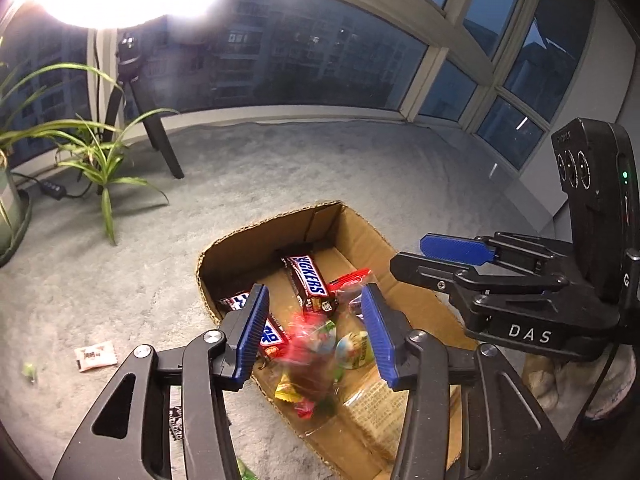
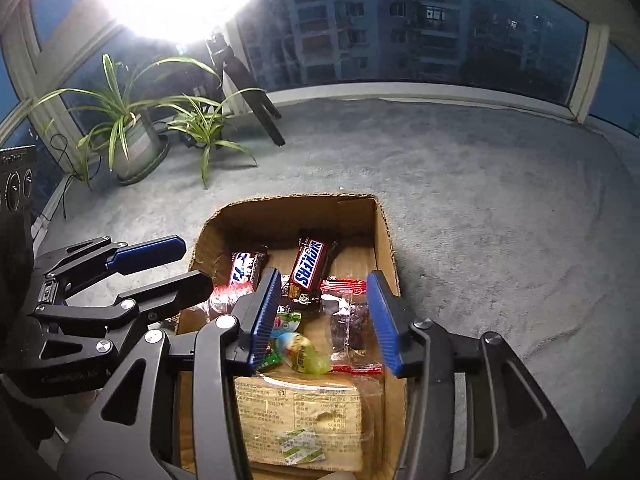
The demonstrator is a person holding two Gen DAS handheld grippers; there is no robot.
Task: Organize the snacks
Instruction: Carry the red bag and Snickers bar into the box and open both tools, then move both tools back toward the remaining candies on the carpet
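An open cardboard box [image 1: 362, 240] [image 2: 384, 236] sits on the grey carpet. In it lie two Snickers bars [image 1: 310, 282] [image 2: 308, 266], a clear red-edged packet [image 2: 348, 320], small wrapped candies [image 2: 304, 354] and a flat bread packet [image 2: 300, 420]. My left gripper [image 1: 316, 336] is open above the box; a blurred candy bag [image 1: 310, 364] is in the air between and below its fingers. My right gripper [image 2: 326, 316] is open and empty over the box; it also shows in the left wrist view [image 1: 428, 258].
A small white sachet [image 1: 95, 356] and a green scrap [image 1: 30, 370] lie on the carpet left of the box. Potted plants [image 2: 132, 136], a tripod leg [image 1: 162, 140] and a bright lamp stand by the windows at the back.
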